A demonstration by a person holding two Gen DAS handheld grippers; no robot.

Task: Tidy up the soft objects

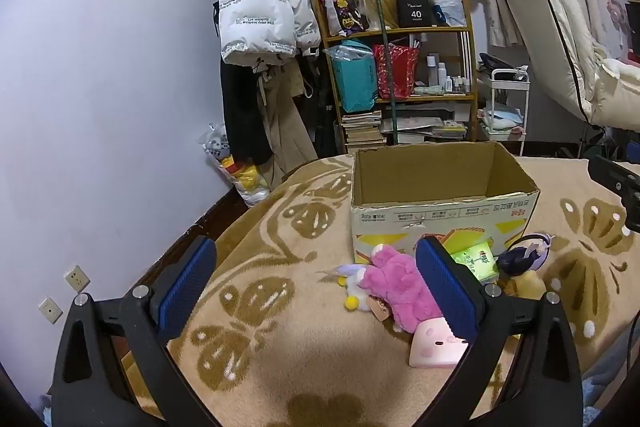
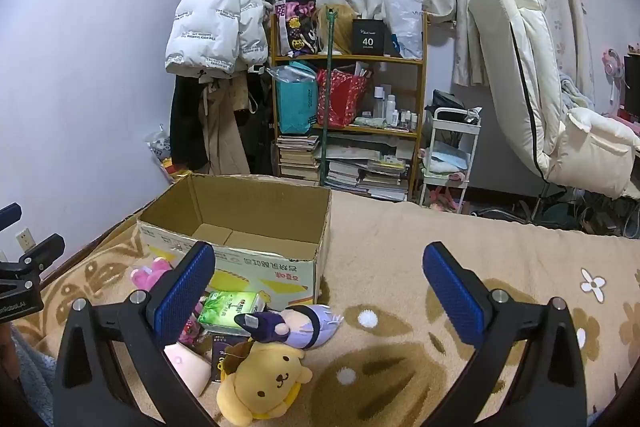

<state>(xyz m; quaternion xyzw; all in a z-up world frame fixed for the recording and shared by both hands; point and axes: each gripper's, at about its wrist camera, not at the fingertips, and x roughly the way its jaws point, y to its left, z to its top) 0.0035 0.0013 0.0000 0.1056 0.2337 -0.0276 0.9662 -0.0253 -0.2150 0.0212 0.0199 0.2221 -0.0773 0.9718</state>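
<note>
Your left gripper (image 1: 316, 287) hangs above the beige flower-patterned blanket (image 1: 280, 359) with its blue-padded jaws spread wide and nothing between them. Your right gripper (image 2: 316, 291) is likewise wide apart and empty, over the same blanket (image 2: 400, 359). The open-topped brown cardboard box (image 1: 440, 215) stands upright on the blanket; the right wrist view shows its floor bare (image 2: 256, 241). The soft things lie in a cluster just in front of the box's printed wall: a fluffy pink plush toy (image 1: 394, 287), a pale pink flat cushion with a printed face (image 1: 438, 345), a green tissue pack (image 2: 232, 309), a purple-haired plush doll (image 2: 298, 323) and a yellow plush dog with a brown beret (image 2: 264, 383). The doll touches the dog's head; the tissue pack sits against the box. None is gripped.
</note>
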